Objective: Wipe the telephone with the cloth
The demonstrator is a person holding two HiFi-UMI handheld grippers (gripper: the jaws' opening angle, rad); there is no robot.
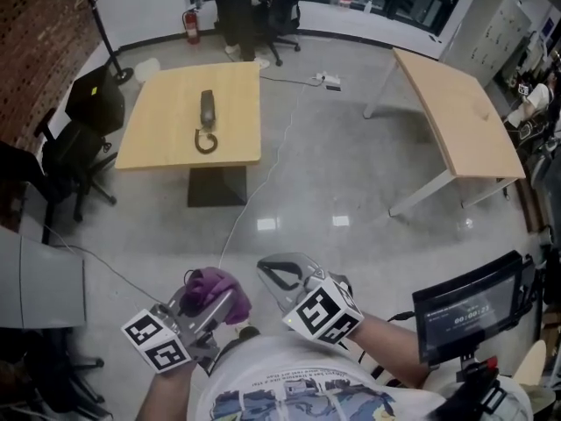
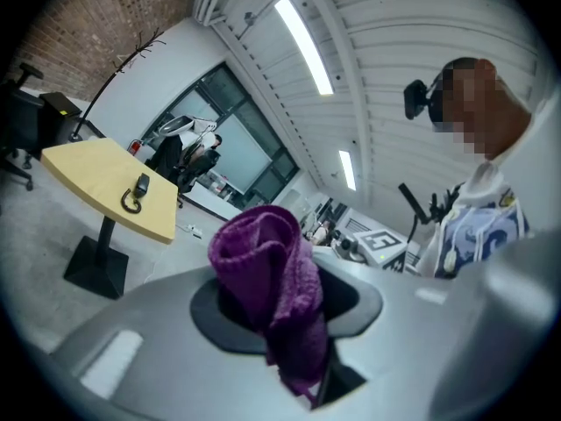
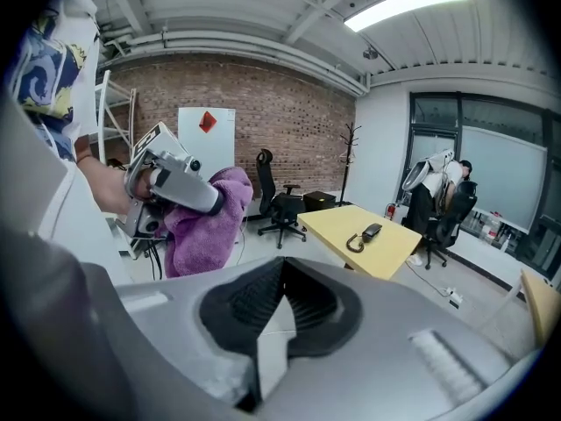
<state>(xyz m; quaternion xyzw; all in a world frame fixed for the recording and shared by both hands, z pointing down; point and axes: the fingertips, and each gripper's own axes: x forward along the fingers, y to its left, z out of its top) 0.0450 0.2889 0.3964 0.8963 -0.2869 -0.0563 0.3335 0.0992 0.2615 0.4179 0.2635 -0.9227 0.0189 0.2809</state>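
Observation:
A dark telephone handset (image 1: 207, 109) with a curled cord lies on a small wooden table (image 1: 158, 139) well ahead of me; it also shows as the handset (image 2: 140, 185) and the handset (image 3: 371, 231) in the gripper views. My left gripper (image 1: 219, 298) is shut on a bunched purple cloth (image 1: 213, 289), which fills the jaws as the cloth (image 2: 270, 279) in its own view. My right gripper (image 1: 279, 274) is held beside it, shut with nothing between the pads. In the right gripper view, the left gripper (image 3: 188, 191) and its cloth (image 3: 206, 231) appear at left.
A second, longer wooden table (image 1: 460, 121) stands at the right. Black office chairs (image 1: 74, 147) sit left of the small table, and people stand at the far side of the room (image 1: 237, 11). A screen on a stand (image 1: 465, 310) is close at my right. Cables run across the floor.

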